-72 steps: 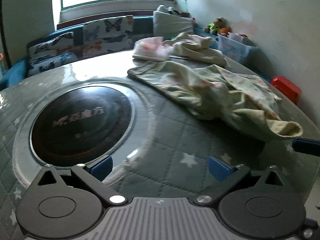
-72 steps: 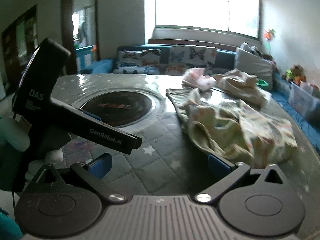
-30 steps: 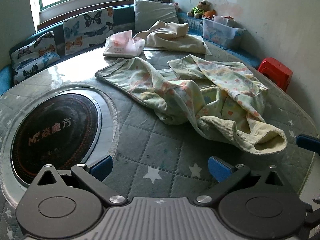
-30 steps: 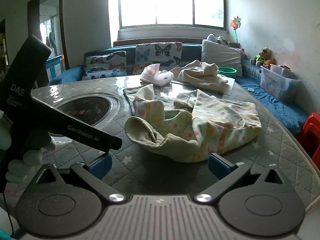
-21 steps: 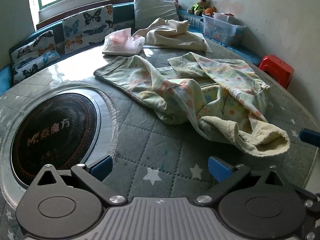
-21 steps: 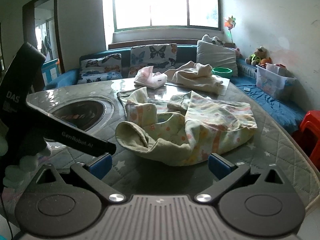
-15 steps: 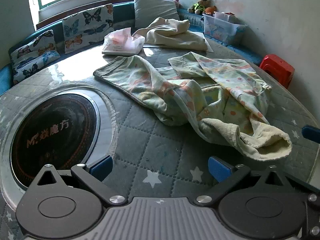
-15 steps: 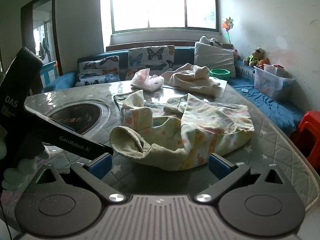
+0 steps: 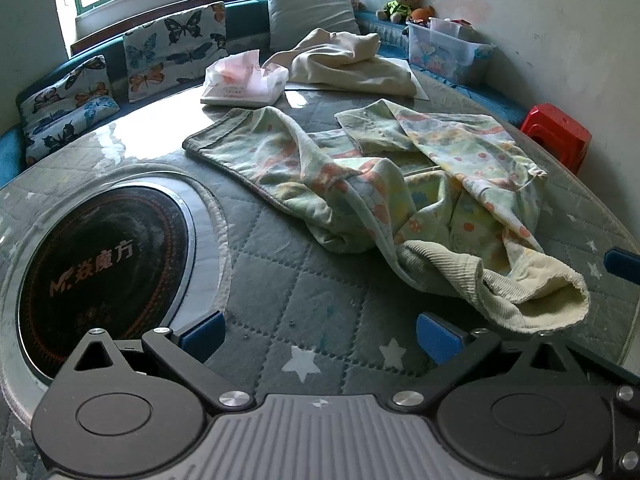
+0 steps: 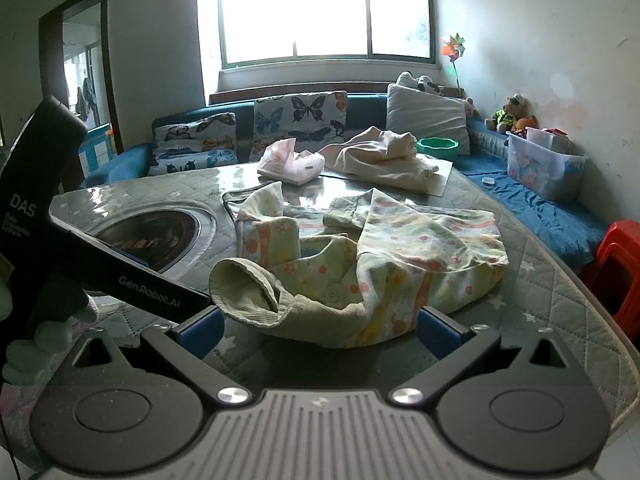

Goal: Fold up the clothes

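Your garment [image 9: 400,184]: pale green-yellow, orange and pink floral/dot print; ribbed cuff [image 9: 480,280] plain cream-green. Your surface [image 9: 280,264]: grey quilted diamond cover, white stars. Inset round plate [image 9: 100,256]: black, orange lettering, silver rim. Your left tool [image 9: 318,334]: black body, blue fingertips. Your right tool [image 10: 318,328]: same colours. Cushions [image 10: 300,120]: white, butterfly print in blue, orange, black. Second cloth [image 10: 380,156]: plain cream. Stool [image 9: 556,132]: red. Bowl [image 10: 438,146]: green.
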Demonstrator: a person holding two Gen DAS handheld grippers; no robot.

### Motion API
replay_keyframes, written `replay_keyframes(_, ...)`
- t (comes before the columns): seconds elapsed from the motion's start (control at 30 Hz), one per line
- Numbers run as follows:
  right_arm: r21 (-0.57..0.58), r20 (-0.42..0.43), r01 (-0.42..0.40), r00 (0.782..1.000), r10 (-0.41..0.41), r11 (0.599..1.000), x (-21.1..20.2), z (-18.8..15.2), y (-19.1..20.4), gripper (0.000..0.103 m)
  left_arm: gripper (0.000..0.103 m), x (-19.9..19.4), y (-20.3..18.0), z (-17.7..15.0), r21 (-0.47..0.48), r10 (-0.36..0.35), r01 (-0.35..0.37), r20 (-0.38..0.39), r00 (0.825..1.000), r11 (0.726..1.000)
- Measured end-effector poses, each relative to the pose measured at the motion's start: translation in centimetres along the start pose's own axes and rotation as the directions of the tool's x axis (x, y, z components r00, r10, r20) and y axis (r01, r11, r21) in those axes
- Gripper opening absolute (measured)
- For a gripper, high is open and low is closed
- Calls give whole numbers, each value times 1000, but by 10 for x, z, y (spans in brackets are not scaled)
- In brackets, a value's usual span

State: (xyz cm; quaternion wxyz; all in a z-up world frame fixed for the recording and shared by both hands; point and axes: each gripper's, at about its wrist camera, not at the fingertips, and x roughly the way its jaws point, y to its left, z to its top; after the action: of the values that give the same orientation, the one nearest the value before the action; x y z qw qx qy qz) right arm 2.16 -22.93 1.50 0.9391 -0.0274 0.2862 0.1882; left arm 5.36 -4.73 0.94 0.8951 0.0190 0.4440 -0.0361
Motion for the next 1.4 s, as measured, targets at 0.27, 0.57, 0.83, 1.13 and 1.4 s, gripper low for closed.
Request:
replay_keyframes(0.27,6,10,2,1000,-2,1000,3,4,-5,103,103,5,-2,3,8,4,-4,-4,1000,1000)
replay_keyframes(0.57,-6,23,0,1000,0,1000,9,12,-7,103,103,7,2,11,2,8,-8,-1,1000,1000)
replay_keyframes(0.83,-7,33,2,999,-2,1000,16,17,-10,103,103,10,8,19,-6,19,-19,4,1000,1000)
replay_keyframes(1.13,-13,37,4,999,-3,1000,28,25,-13,103,103,12,17,31,-16,41,-41,15,999,999)
replay_keyframes(1.4,-18,13,4,1000,-3,1000,42,31,-17,103,103,11,19,46,-18,51,-51,36,998,999)
